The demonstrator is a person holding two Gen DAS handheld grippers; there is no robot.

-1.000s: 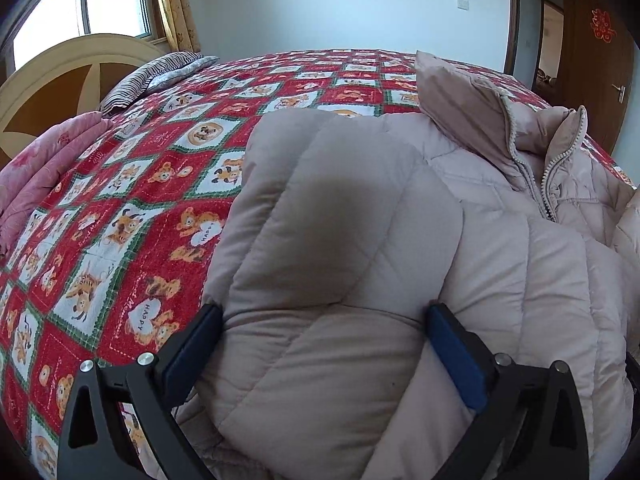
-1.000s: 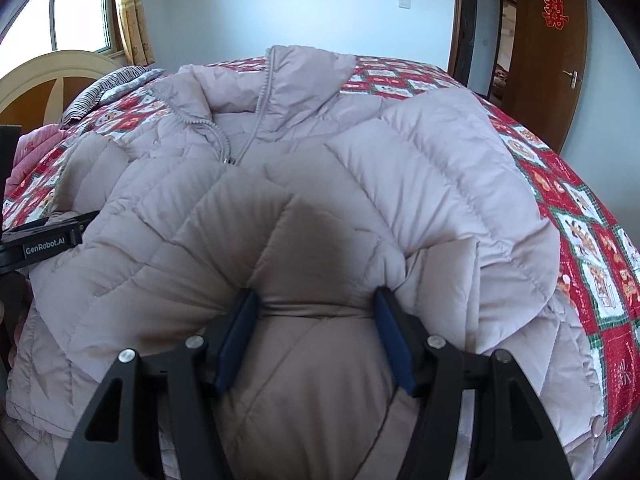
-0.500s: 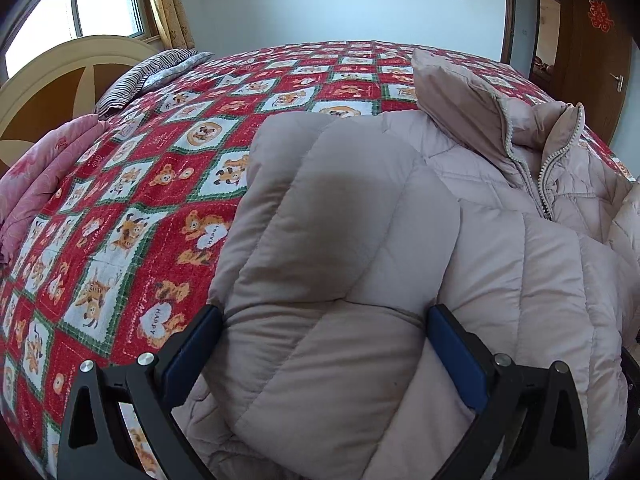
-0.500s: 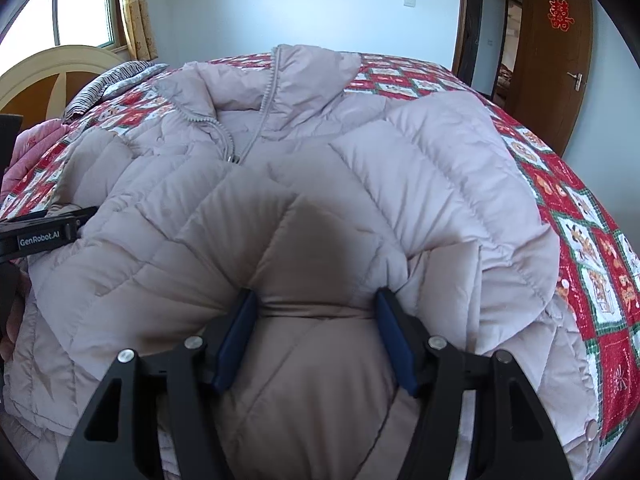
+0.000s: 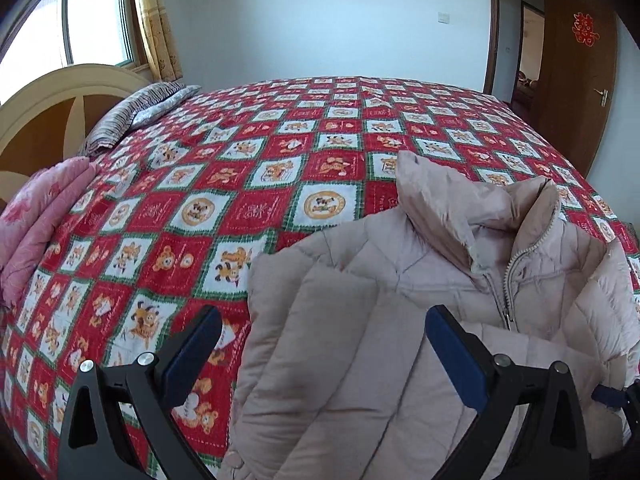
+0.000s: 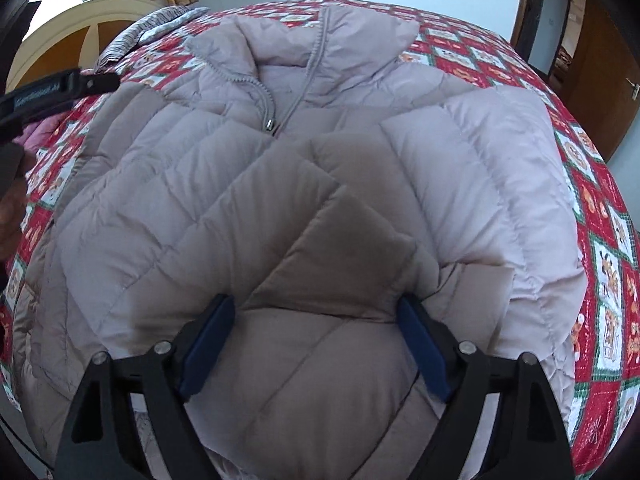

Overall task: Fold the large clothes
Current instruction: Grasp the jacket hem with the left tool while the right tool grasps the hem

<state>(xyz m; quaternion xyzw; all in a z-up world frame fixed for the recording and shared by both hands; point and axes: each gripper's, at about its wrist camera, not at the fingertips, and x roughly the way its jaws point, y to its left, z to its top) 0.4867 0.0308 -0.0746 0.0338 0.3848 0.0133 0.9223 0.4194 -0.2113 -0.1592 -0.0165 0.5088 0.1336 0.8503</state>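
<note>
jacket (image 6: 320, 184) | right gripper (image 6: 316, 344) fingers opening astride sleeve fold | left gripper (image 5: 324, 352) spread wide

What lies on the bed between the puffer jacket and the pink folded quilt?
Only bare bedspread, red with cartoon squares. The left wrist view shows nothing resting between the jacket and the pink quilt.

one puffer jacket (image 6: 320, 160), one bedspread (image 5: 240, 200), two pillows (image 5: 140, 112), two tongs (image 6: 316, 344)

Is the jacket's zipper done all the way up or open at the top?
Open at the top. The zipper pull sits below the collar, and the puffer jacket spreads apart above it.
</note>
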